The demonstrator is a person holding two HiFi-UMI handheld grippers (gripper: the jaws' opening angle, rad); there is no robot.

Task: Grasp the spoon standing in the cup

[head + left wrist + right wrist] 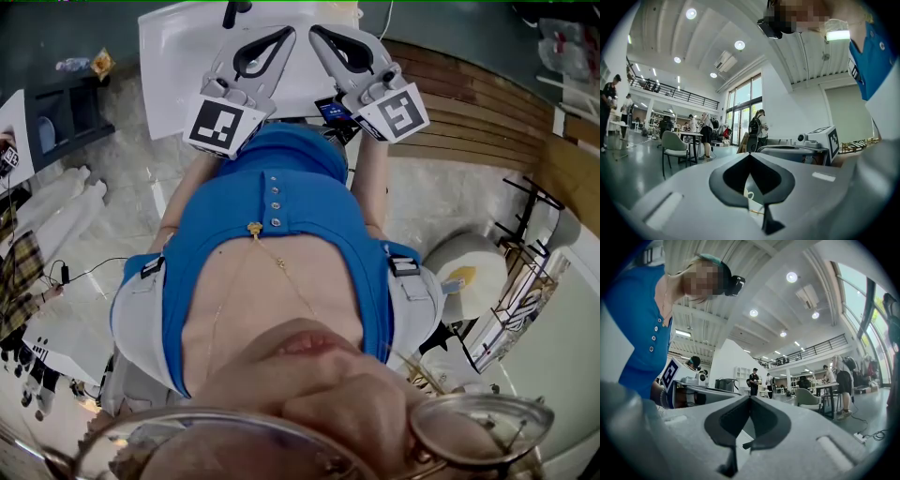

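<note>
Head view looks steeply down the person's front: blue shirt (272,234) fills the middle, both tongs held up at the chest w/ tips pointing to the far side.

Left tongs (284,36) sit left of centre, marker cube (223,124) facing the camera. Right tongs (321,36) are just beside them on the right, w/ their own cube (401,111). The two tip ends are near each other over the near edge of a white tabletop (178,75).

Left gripper view: left tongs (750,156) pressed together, tips meeting, nothing pinched. A small white shape w/ a loop like a handle (749,194) shows thru the opening behind the tips; too small to tell if it's the cup.

Right gripper view: right tongs (750,398) also pressed together, tips touching, holding nothing.

Spoon can't be made out in any view.

Bkgd of both gripper views: big hall, ceiling lights, people standing, a grey chair (674,143) at far left.
</note>
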